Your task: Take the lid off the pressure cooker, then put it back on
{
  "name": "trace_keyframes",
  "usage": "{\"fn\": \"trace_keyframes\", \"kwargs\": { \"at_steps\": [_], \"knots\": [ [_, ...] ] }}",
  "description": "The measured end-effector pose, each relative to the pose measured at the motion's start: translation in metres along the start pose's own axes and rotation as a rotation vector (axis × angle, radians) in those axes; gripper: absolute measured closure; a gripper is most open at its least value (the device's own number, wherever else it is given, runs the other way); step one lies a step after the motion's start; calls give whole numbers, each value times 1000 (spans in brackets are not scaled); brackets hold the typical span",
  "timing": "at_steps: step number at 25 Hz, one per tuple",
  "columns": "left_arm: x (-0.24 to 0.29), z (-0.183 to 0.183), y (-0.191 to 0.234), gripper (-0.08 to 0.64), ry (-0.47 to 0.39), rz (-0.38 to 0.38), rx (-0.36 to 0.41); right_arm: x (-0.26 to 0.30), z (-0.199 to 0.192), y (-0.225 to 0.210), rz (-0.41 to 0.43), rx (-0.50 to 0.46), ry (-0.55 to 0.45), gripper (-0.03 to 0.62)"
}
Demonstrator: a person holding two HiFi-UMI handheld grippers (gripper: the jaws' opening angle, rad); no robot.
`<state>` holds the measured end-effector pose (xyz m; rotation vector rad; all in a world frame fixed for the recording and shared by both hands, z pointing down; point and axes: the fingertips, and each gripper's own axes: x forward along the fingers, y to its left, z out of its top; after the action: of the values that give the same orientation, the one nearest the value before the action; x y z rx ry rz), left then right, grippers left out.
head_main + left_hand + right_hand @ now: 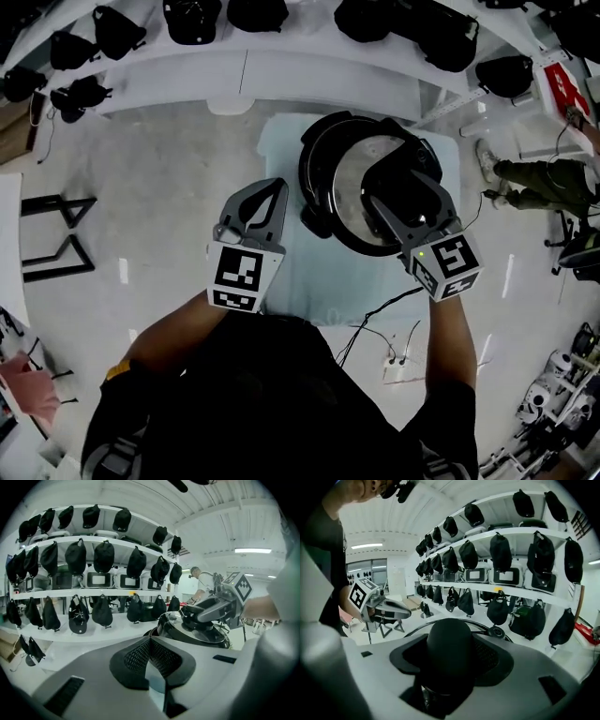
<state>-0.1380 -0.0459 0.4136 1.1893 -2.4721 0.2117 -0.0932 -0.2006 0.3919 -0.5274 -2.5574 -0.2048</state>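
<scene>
The black pressure cooker [323, 202] stands on a small pale table [281, 141]. Its steel lid [349, 178] lies over the pot. My right gripper [398, 192] reaches in from the near right and is shut on the lid's black knob [450, 644], which fills the space between the jaws in the right gripper view. My left gripper [275, 190] hovers just left of the cooker, apart from it, shut and holding nothing. In the left gripper view its fingertips [149, 641] meet, with the cooker [187, 634] and the right gripper [213, 610] beyond them to the right.
Curved white shelves [244, 75] with several black caps run behind the table. A cable leads to a power strip [398, 361] on the floor at the near right. A person's legs [534, 178] are at the far right. Black metal frames [56, 234] lie on the floor at left.
</scene>
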Motion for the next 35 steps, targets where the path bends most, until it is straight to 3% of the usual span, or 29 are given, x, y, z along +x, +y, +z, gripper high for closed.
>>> {"fn": "trace_keyframes", "kwargs": {
  "at_steps": [11, 18, 28, 35],
  "knots": [
    [-6, -18, 32, 554, 37, 98, -50, 60, -2, 1, 231, -133, 61, 296],
    [-5, -21, 31, 554, 47, 101, -56, 65, -14, 5, 304, -169, 98, 296],
    [3, -17, 14, 554, 32, 69, -60, 68, -13, 3, 276, -138, 88, 298],
    [2, -16, 14, 554, 28, 71, -65, 74, -20, 4, 158, -103, 100, 298]
  ]
}}
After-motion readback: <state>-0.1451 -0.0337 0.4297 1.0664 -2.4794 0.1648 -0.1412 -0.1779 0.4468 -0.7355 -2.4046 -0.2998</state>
